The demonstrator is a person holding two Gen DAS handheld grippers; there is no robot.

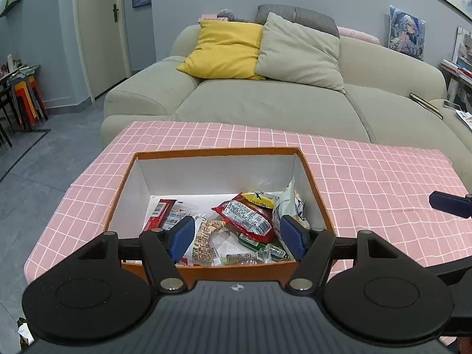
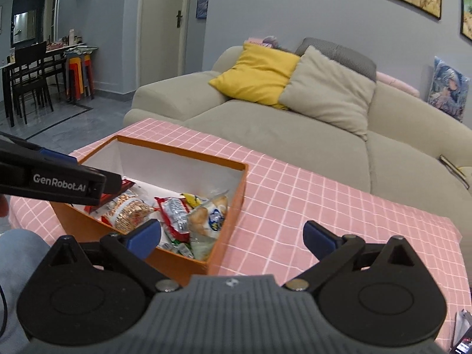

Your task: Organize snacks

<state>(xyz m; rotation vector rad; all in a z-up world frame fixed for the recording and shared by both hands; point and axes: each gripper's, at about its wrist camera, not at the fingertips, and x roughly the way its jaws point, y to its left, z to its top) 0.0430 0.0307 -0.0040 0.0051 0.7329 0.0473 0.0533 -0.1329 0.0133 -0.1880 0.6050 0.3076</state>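
An orange box (image 1: 218, 151) with white inner walls stands on the pink checked tablecloth (image 1: 368, 177). In it lie several snack packets: a red-and-white one (image 1: 247, 215), a yellow one (image 1: 259, 198), a grain bar (image 1: 206, 236) and a pale bag (image 1: 287, 203) against the right wall. My left gripper (image 1: 236, 227) hangs open over the box's near edge, with nothing held. My right gripper (image 2: 231, 230) is open and holds nothing, at the near right corner of the box (image 2: 183, 150). Its view shows the left gripper's finger (image 2: 59, 180) reaching in from the left.
A beige sofa (image 1: 265, 109) with a yellow cushion (image 1: 227, 48) and a grey cushion (image 1: 298, 50) stands right behind the table. Bare tablecloth (image 2: 339, 206) stretches to the right of the box. A dining table, chairs and stacked stools (image 2: 79, 73) are far left.
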